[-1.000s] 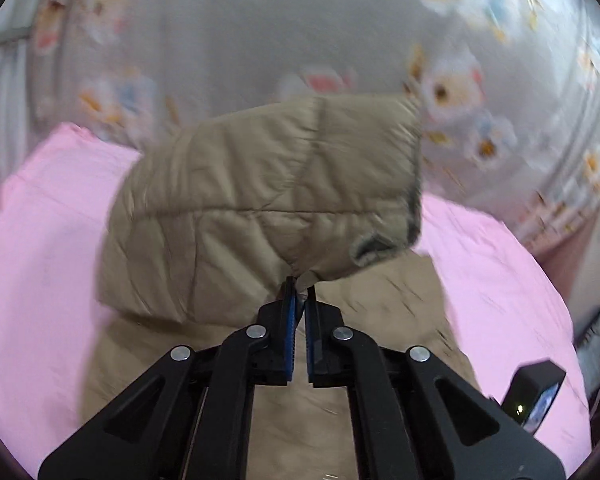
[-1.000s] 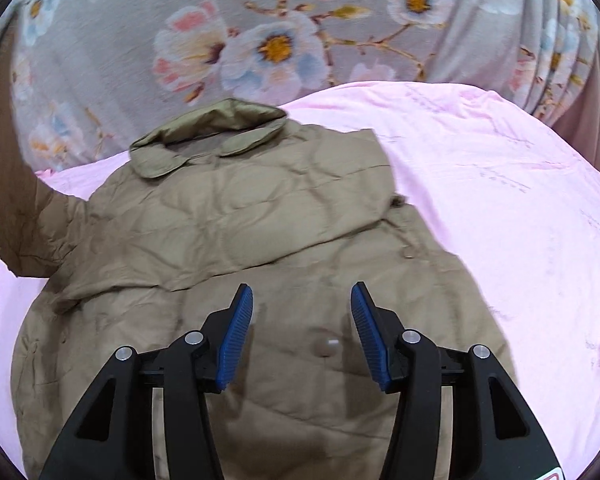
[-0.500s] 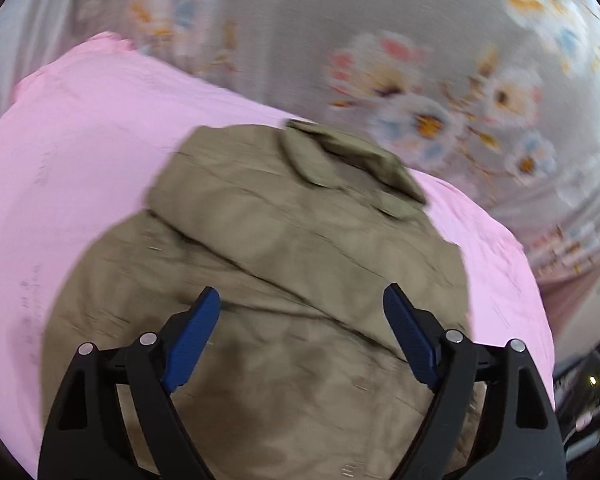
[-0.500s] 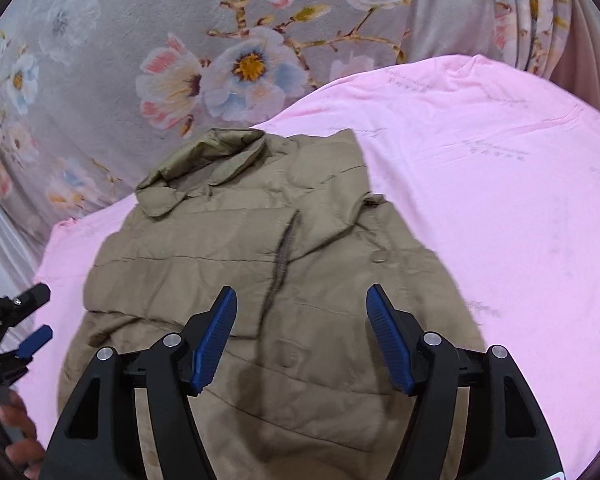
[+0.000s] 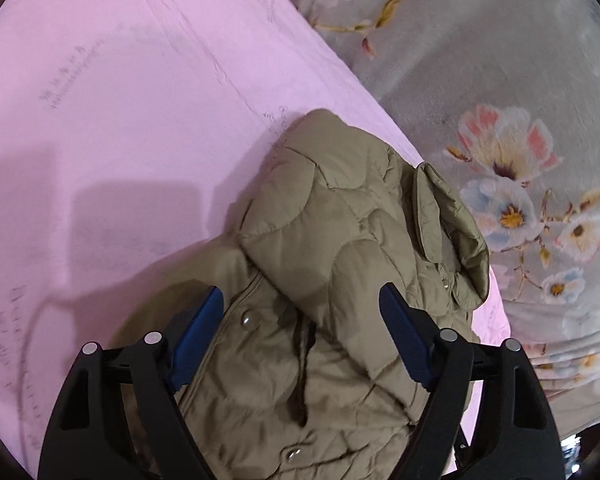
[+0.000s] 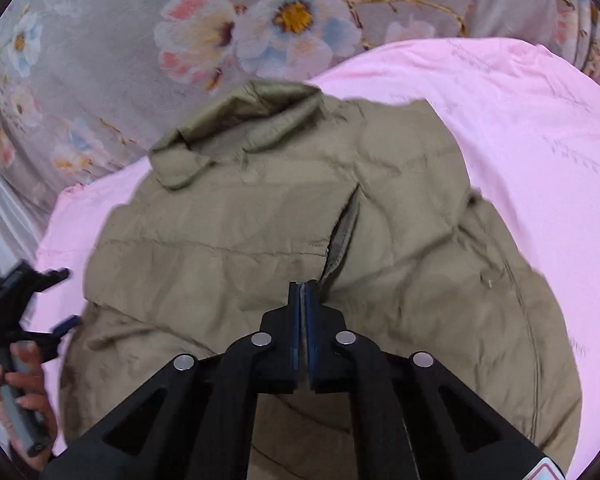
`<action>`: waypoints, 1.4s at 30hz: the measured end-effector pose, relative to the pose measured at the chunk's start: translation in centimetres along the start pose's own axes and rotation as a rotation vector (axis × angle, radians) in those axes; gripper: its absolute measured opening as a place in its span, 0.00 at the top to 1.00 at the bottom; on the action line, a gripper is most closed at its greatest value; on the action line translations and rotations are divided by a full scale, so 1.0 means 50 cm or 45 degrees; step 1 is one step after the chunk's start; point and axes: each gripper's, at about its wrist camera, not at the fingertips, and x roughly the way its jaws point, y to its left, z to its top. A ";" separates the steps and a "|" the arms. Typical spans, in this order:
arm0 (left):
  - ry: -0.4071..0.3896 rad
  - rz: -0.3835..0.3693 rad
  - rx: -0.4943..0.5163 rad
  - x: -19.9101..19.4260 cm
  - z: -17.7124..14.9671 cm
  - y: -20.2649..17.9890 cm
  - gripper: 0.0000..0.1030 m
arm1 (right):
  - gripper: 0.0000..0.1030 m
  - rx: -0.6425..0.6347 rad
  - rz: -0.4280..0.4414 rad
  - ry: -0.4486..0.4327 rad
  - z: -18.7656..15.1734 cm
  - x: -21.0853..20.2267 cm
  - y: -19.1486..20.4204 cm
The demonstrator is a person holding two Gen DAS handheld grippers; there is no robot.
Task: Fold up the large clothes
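1. where it lies on the pink sheet [image 5: 140, 92], the quilted khaki jacket [image 6: 300, 216] has its sleeves folded across its front, collar [image 6: 236, 120] toward the floral curtain [image 6: 100, 40].
2. left gripper [image 5: 300, 328]: jaws wide and closing slightly, over the jacket, gripping nothing.
3. right gripper [image 6: 303, 292]: jaws fully together at the folded sleeve's cuff edge; whether fabric is pinched cannot be told.
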 end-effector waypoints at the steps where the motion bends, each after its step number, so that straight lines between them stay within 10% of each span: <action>1: 0.016 -0.007 -0.009 0.014 0.005 -0.004 0.27 | 0.97 0.001 0.014 -0.039 0.015 -0.017 0.003; 6: 0.004 0.056 0.002 0.044 0.019 -0.017 0.33 | 0.98 -0.059 0.018 -0.234 0.091 -0.116 0.014; 13: -0.048 0.269 0.125 0.054 0.016 -0.024 1.00 | 0.98 -0.121 -0.131 -0.168 0.093 -0.070 -0.020; 21: -0.086 0.472 0.328 0.070 -0.015 -0.033 1.00 | 0.96 -0.125 -0.220 0.101 0.014 0.062 -0.062; 28: -0.184 0.552 0.465 0.005 -0.042 -0.083 0.97 | 0.77 -0.124 -0.312 -0.065 0.028 -0.029 -0.047; 32: -0.300 0.502 0.597 -0.052 -0.074 -0.171 0.74 | 0.74 -0.146 -0.218 -0.204 0.069 -0.091 0.000; 42: -0.185 0.580 0.757 0.094 -0.192 -0.226 0.70 | 0.81 -0.258 -0.151 0.028 0.042 0.088 0.081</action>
